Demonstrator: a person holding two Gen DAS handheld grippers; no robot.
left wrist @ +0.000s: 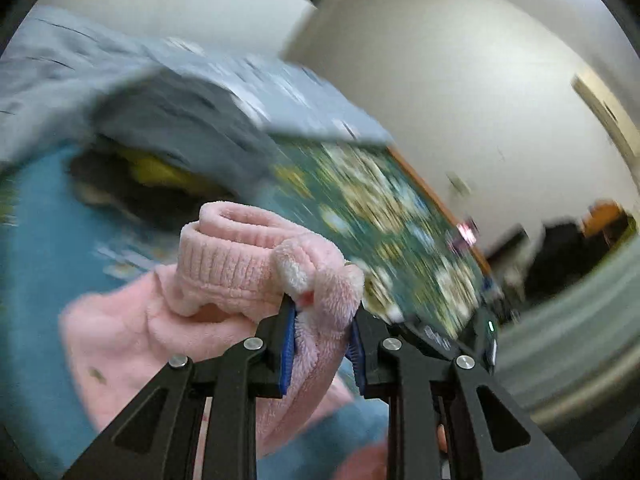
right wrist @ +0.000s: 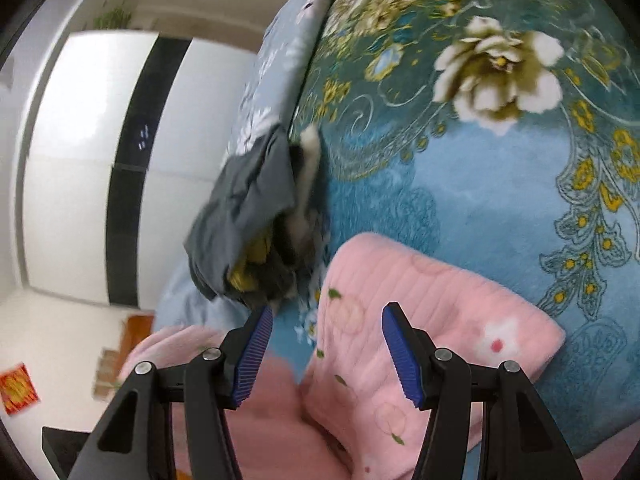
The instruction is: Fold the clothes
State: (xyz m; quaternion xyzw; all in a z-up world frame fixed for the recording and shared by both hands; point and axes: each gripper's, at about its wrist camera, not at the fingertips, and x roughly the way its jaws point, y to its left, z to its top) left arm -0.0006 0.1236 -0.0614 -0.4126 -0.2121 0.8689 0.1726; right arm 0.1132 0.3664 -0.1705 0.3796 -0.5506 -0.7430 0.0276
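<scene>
Pink fleece garment on a floral bed cover: left gripper pinching it, right gripper spread above it.

The teal floral bed cover (right wrist: pixel 460 184) fills the right and upper right of the right wrist view; the left wrist view is heavily motion-blurred, so its pattern there is unreadable. White wall (left wrist: pixel 460 92) occupies the upper right of the left view; a white wardrobe (right wrist: pixel 80 152) with a dark vertical strip stands at left of the right view. A grey garment heap (right wrist: pixel 248 216) with something yellow inside sits centre-left, its contents indistinct. The pink fleece garment (right wrist: pixel 432 344) lies at lower centre, its lower edge cut off. The left gripper (left wrist: pixel 322 340) clamps a fold near the ribbed cuff (left wrist: pixel 224 260). The right gripper (right wrist: pixel 326 354) has its fingers apart, empty.
</scene>
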